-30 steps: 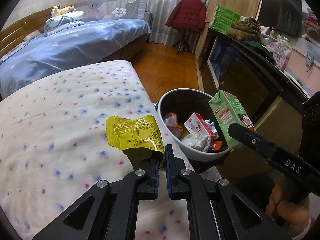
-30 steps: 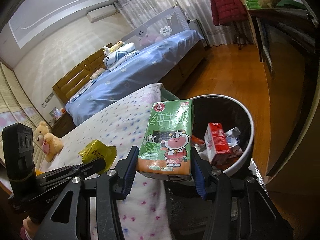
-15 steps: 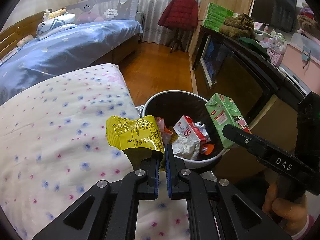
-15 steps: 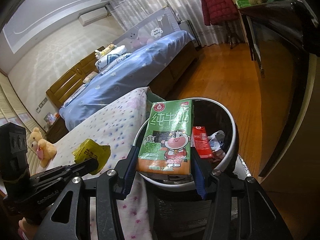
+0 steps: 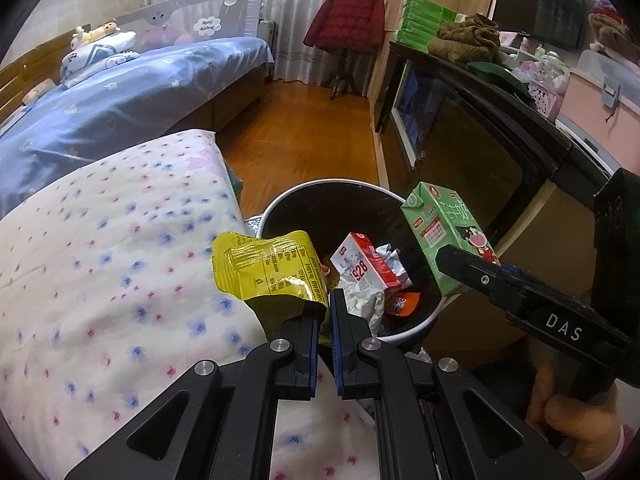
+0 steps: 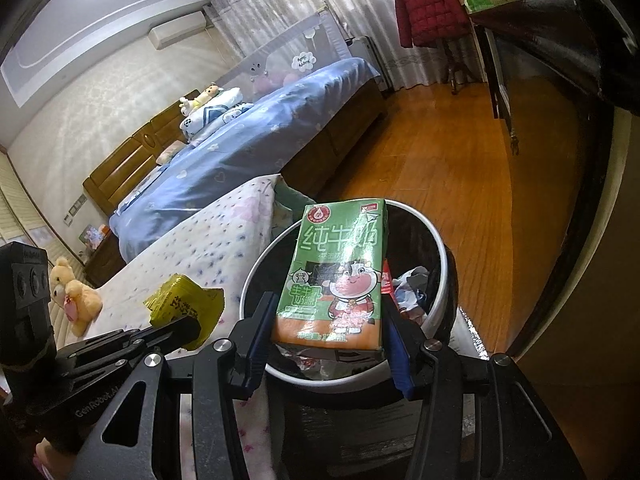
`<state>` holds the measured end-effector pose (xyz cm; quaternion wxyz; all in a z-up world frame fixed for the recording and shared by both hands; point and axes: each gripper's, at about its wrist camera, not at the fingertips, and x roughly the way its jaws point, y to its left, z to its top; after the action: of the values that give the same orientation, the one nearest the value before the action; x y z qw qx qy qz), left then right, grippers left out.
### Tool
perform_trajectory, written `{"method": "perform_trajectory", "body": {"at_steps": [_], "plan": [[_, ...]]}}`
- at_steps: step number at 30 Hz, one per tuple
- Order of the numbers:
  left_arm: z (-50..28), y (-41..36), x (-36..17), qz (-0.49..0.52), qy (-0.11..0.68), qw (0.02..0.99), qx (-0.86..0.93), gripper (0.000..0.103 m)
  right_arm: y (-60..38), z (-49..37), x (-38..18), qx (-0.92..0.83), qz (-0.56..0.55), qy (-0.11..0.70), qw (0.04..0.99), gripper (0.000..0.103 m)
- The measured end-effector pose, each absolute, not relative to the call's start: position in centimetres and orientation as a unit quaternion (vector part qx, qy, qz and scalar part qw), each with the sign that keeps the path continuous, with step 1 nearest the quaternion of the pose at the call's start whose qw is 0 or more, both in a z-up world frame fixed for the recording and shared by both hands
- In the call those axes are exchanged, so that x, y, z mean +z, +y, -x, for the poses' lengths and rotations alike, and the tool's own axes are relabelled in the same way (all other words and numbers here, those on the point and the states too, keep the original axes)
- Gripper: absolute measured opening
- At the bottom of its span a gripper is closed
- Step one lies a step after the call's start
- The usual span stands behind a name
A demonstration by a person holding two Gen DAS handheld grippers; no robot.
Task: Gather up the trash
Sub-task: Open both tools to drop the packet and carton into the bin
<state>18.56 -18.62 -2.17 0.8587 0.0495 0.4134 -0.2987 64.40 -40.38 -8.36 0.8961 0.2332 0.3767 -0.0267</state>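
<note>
A bed with a blue quilt [image 5: 132, 96] fills the far side of the room, and in front of it lies a white quilt dotted with blue and pink flowers [image 5: 100, 272]. A long dark cabinet [image 5: 480, 136] runs down the opposite wall, its top crowded with green boxes and folded cloth. A red jacket [image 5: 347, 20] hangs on a coat stand by the curtains.

Between the flowered quilt and the cabinet stands a round white-rimmed trash bin [image 5: 416, 330] with a dark liner, already holding a red-and-white carton [image 5: 364, 264], crumpled white paper and an orange wrapper.

The right gripper [image 6: 328, 328] clamps a green milk carton [image 6: 336, 276] by its lower sides, pads pressed flat against it, holding it upright over the near side of the bin's opening. In the left wrist view the same carton [image 5: 448, 240] sits above the bin's rim on the cabinet side.

The left gripper [image 5: 325, 312], jaws pressed together, pinches the lower edge of a crumpled yellow snack wrapper [image 5: 268, 268], which hangs over the bin's rim on the quilt side. A hand [image 5: 576, 420] grips the right tool's handle. A small teddy bear [image 6: 74, 296] sits on the flowered quilt.
</note>
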Motion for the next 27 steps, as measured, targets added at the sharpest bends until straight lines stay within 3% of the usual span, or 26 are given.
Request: {"method": "perform_trajectory", "body": {"at_steps": [27], "plan": [[-20.5, -21.7, -3.0, -0.066, 0.421, 0.852, -0.304, 0.004, -41.6, -66.5, -8.6, -0.026, -0.227, 0.386, 0.894, 0.051]]}}
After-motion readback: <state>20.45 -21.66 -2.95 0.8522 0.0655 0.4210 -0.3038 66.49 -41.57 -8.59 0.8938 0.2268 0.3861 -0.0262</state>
